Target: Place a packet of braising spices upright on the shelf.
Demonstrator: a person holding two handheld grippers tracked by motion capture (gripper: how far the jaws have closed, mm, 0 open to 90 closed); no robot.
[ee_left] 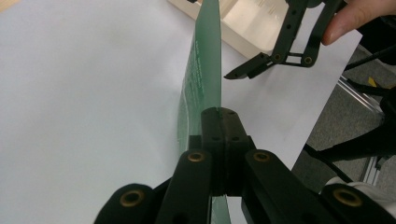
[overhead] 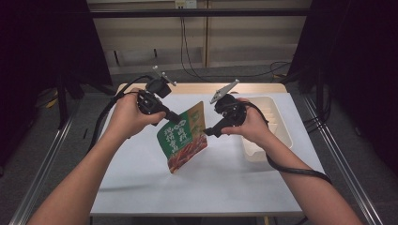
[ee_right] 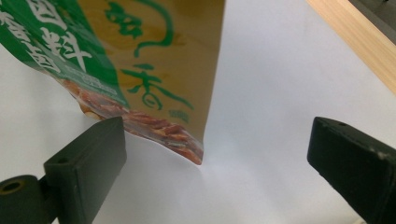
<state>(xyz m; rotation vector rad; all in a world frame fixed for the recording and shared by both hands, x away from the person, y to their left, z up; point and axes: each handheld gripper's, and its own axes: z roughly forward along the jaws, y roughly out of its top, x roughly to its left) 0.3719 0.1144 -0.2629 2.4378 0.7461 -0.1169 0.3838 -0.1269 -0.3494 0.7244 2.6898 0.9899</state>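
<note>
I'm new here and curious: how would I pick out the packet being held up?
Look above the middle of the white table, between the two hands. The flat green-and-tan foil snack pouch hangs there, pinched by the left gripper. Unlike the plain white plastic tray to its right, it carries printed lettering.

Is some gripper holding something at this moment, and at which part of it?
The left gripper is shut on the snack pouch, pinching its edge near the top. The right gripper is open beside it, holding nothing.

There is one pouch [overhead: 182,137], pinched between one gripper's jaws. There is one tray [overhead: 281,123] and one table [overhead: 141,187]. Two grippers: left [overhead: 176,119] and right [overhead: 209,133].
</note>
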